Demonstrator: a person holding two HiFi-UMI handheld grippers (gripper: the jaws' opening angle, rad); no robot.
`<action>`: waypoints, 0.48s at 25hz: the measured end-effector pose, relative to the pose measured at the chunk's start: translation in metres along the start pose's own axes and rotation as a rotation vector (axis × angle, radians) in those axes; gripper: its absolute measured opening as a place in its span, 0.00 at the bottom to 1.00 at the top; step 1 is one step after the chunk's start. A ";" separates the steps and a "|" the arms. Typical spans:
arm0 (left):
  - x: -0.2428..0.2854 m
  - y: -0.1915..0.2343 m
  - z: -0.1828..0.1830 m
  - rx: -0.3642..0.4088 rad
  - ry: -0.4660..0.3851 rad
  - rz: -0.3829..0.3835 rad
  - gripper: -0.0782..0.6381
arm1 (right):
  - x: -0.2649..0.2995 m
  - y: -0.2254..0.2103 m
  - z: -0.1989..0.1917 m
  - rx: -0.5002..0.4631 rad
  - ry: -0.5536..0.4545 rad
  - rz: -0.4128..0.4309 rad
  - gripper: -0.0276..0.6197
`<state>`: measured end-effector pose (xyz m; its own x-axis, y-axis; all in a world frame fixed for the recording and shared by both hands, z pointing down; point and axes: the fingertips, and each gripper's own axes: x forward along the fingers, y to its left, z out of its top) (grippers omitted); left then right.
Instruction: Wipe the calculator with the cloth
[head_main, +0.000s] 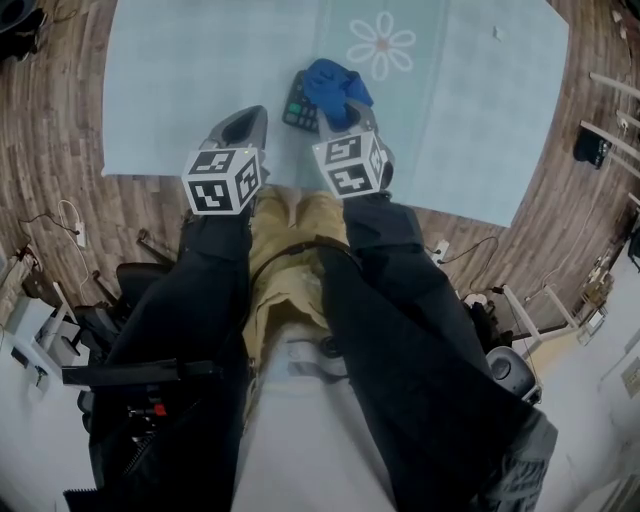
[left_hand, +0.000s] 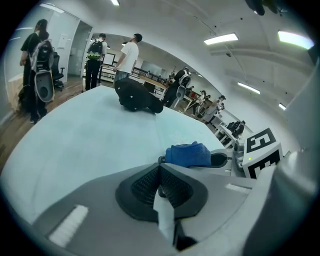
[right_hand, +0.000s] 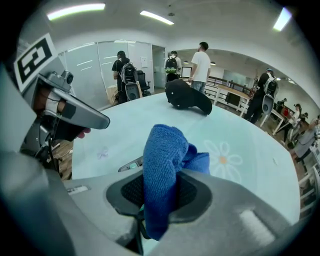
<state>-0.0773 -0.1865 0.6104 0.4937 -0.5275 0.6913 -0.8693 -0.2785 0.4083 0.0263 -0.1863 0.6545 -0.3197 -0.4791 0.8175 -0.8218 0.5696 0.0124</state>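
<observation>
Right gripper (right_hand: 163, 172) jaws clenched on the blue cloth (right_hand: 165, 145), which is bunched and sticks up past the tips. In the head view the cloth covers the right part of the dark calculator (head_main: 297, 106); can't tell if it touches. A strip of keys shows just left of the right jaws, print too small to read. Left gripper (left_hand: 160, 169) jaws pressed together, nothing between them, near the calculator's left side and apart from it. Worktop (head_main: 180, 90) is pale blue, with a daisy print (head_main: 381, 45) beyond the cloth. Black bag (right_hand: 187, 101) sits at the far end. Marker cube (head_main: 222, 180) shows square patterns only.
</observation>
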 end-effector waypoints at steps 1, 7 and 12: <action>-0.001 0.002 -0.001 -0.006 -0.001 0.005 0.11 | 0.001 0.002 0.000 -0.002 -0.003 0.006 0.18; -0.007 0.015 -0.002 -0.040 -0.021 0.034 0.11 | 0.006 0.018 -0.001 0.014 -0.027 0.071 0.18; -0.012 0.025 -0.003 -0.057 -0.032 0.054 0.11 | 0.013 0.050 0.001 0.010 -0.035 0.160 0.18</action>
<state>-0.1051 -0.1848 0.6141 0.4440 -0.5661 0.6945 -0.8917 -0.2032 0.4044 -0.0190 -0.1649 0.6649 -0.4633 -0.4055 0.7880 -0.7634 0.6342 -0.1224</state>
